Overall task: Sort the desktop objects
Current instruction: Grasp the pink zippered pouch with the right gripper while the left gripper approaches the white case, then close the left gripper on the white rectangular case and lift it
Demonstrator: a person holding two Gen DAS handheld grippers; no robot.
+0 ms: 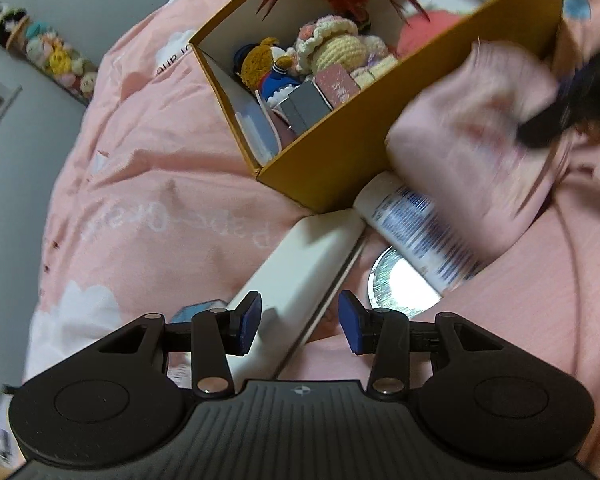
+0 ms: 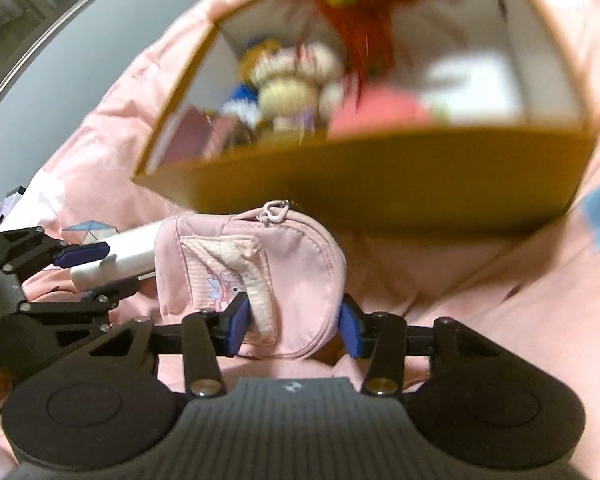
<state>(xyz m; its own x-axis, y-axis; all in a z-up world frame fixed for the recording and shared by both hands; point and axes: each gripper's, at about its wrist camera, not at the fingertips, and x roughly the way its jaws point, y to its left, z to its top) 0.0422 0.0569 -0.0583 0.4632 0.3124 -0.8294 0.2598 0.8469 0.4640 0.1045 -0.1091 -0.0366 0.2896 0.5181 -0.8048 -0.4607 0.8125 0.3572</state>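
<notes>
Our right tool (image 2: 294,326) pinches a pink pouch (image 2: 256,268) just before the yellow box (image 2: 380,184). Our left tool (image 1: 300,322) stands open astride a white bar (image 1: 300,276) on the bed.

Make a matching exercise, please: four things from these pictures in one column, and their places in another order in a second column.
Things:
1. pink pouch
2. crochet doll
3. white bar
4. round mirror

Places:
A. inside the yellow box
B. between the open left gripper fingers
C. partly under the white tube
D. held in the right gripper

Pairs: 1-D, 2-A, 3-B, 4-C
</notes>
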